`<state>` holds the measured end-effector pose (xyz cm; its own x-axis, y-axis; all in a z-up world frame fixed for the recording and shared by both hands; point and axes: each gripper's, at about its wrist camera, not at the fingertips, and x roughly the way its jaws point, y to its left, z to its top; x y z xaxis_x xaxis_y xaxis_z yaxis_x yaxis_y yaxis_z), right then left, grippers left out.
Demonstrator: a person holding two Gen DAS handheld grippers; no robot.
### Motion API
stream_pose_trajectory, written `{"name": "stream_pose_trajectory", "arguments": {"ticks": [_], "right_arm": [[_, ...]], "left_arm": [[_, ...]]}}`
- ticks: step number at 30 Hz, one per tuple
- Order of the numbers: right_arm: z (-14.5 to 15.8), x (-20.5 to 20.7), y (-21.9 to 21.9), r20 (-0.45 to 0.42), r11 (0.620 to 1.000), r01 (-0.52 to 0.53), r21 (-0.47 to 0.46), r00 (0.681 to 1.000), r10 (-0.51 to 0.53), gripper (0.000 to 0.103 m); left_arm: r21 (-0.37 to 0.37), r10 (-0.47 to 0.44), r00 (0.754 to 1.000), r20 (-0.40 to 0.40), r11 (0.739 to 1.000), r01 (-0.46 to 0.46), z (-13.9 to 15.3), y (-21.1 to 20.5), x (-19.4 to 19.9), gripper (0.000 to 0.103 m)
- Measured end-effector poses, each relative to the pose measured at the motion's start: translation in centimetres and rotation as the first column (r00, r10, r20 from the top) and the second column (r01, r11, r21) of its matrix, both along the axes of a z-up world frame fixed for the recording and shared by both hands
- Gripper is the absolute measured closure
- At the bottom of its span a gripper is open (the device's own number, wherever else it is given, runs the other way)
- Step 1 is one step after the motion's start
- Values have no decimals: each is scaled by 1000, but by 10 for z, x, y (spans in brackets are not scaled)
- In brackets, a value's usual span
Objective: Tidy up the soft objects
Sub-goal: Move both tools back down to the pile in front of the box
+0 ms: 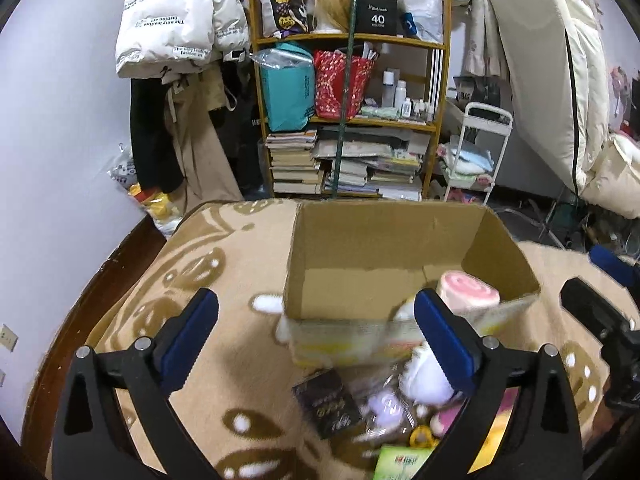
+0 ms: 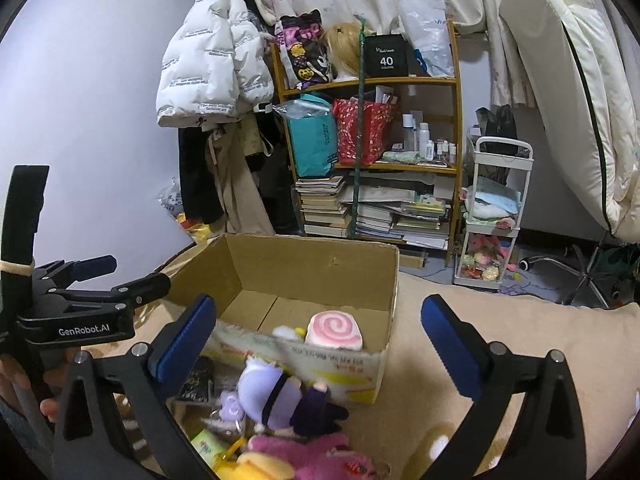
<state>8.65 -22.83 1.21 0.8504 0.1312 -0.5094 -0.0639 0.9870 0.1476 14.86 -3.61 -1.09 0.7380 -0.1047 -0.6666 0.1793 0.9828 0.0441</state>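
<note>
An open cardboard box (image 1: pixel 352 240) (image 2: pixel 320 272) stands on a beige patterned blanket (image 1: pixel 224 292). Inside lies a pink swirl roll cushion (image 2: pixel 335 330) (image 1: pixel 468 290) beside a small white-yellow plush (image 2: pixel 287 332). In front of the box lies a pile: a lavender-haired doll (image 2: pixel 276 394) (image 1: pixel 426 376), a pink plush (image 2: pixel 316 454), a small purple plush (image 1: pixel 386 408), a black packet (image 1: pixel 326 404). My left gripper (image 1: pixel 316 330) is open and empty above the pile's left side. My right gripper (image 2: pixel 316 338) is open and empty over the box's near wall.
A wooden shelf (image 1: pixel 348 92) with bags and books stands behind the box. A white trolley (image 2: pixel 496 216) of soft toys is to its right. Jackets (image 1: pixel 176 20) hang at left. The left gripper's body (image 2: pixel 72 304) shows at the right view's left edge.
</note>
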Motion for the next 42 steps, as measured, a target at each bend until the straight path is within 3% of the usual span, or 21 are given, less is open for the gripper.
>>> {"name": "stream_pose_trajectory", "arguments": {"ticks": [5,13,16,24,39,42], "right_arm": [[7,-22,5,-5,1000,-3,-5,1000,3,0],[11,-54,11,-38,1000,-14,-7,999,14,0],[9,-67,11,-55,1000,-17,-5,998,16,0],[2,-87,13,-104,1000,-22,22,994,24,0],[-16,-90,27,-182,998,-39,43,982,46,0],[-26,-82,24,-227,998,-23,58,973,35,9]], "left_arm": [[43,-10,1000,-25,999,11,1,3,-23,6],[20,-10,995,-103,1000,12,-4,8,-56,6],[51,-22,995,-98,998,27,-4,7,-69,6],[39,-5,993,-115,999,9,-2,14,-95,6],[35,-15,981,-193,999,22,-20,12,-103,6],[12,-16,972,-233,1000,19,-29,13,-96,6]]}}
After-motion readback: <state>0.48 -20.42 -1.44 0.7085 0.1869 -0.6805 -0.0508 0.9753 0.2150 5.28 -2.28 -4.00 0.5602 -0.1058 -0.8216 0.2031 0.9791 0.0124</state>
